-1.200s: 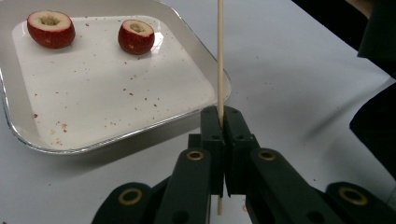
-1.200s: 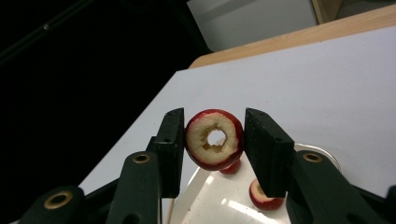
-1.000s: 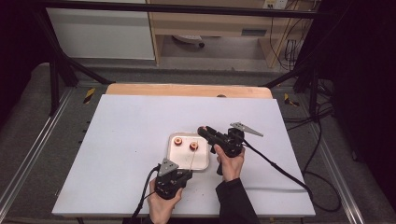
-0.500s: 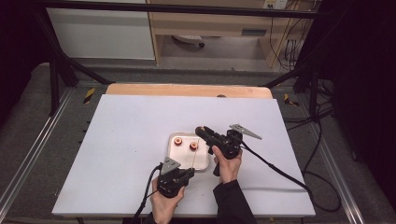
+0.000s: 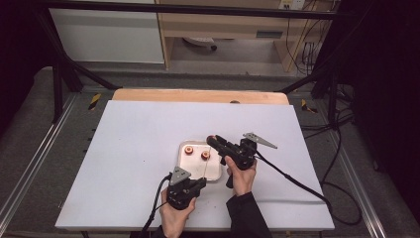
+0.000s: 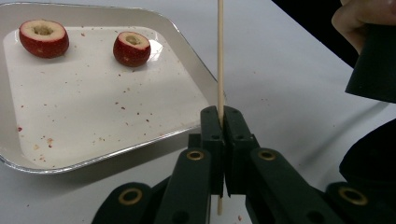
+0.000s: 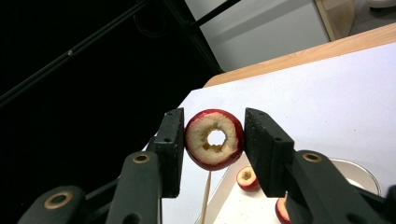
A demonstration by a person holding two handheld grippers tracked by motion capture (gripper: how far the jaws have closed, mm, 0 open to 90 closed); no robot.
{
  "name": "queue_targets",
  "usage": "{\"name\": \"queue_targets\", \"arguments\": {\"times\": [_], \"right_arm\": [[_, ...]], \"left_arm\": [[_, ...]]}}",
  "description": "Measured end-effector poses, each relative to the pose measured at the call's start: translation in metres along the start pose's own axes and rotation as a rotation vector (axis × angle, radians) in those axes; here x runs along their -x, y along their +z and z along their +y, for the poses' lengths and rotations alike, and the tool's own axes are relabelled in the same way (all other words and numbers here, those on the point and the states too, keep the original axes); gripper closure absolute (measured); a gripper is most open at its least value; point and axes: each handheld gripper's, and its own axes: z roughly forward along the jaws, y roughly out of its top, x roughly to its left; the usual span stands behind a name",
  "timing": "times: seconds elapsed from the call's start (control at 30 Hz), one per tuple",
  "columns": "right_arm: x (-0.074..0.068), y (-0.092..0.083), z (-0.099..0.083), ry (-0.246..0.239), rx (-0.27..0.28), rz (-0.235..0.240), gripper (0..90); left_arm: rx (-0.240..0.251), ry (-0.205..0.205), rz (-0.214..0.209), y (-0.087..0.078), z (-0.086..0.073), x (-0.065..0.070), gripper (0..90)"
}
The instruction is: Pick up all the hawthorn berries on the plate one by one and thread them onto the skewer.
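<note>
My right gripper (image 7: pixel 214 135) is shut on a cored red fruit ring (image 7: pixel 214 138), its hole facing the camera. In the high view this gripper (image 5: pixel 212 141) hangs over the far right of the white tray (image 5: pixel 214 173). My left gripper (image 6: pixel 222 114) is shut on a thin wooden skewer (image 6: pixel 220 70) that stands upright; in the high view it (image 5: pixel 200 182) sits at the tray's near edge. The skewer (image 7: pixel 205 196) rises to the underside of the held fruit; whether its tip is inside I cannot tell. Two more cored red fruits (image 6: pixel 43 37) (image 6: pixel 132 48) lie on the tray (image 6: pixel 93 158).
The tray sits near the middle of a white tabletop (image 5: pixel 124 148) with a wooden strip (image 5: pixel 198 95) along the far edge. Red crumbs dot the tray. A black cable (image 5: pixel 297 183) trails right from the right gripper. Dark frame posts stand around the table.
</note>
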Motion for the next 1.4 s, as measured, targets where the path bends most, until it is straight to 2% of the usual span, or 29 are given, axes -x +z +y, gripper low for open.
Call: {"name": "queue_targets", "arguments": {"times": [0.37,0.57,0.63,0.87,0.93,1.07,1.1,1.4], "right_arm": [[0.001,0.002,-0.005,-0.008,-0.016,0.01,59.8],[0.0,0.002,-0.009,-0.026,-0.045,0.019,59.9],[-0.001,0.001,-0.012,-0.027,-0.068,0.021,59.9],[-0.002,0.0,-0.014,-0.045,-0.091,0.017,60.0],[-0.002,-0.001,-0.015,-0.042,-0.122,0.027,60.0],[-0.003,-0.001,-0.019,-0.053,-0.139,0.028,60.0],[-0.003,-0.001,-0.022,-0.055,-0.163,0.032,60.0],[-0.004,-0.002,-0.029,-0.071,-0.203,0.035,59.9]], "left_arm": [[0.007,-0.027,-0.007,0.0,0.003,-0.002,88.4],[0.011,-0.041,-0.003,0.002,0.007,-0.002,88.4],[0.014,-0.036,0.003,0.003,0.01,-0.002,88.4],[0.01,-0.026,0.006,0.006,0.02,-0.003,88.5],[0.023,-0.023,0.013,0.006,0.023,-0.003,88.5],[0.021,-0.014,0.026,0.009,0.03,-0.005,88.5],[0.02,-0.011,0.029,0.009,0.033,-0.006,88.5],[0.014,0.017,0.039,0.011,0.034,-0.008,88.5]]}}
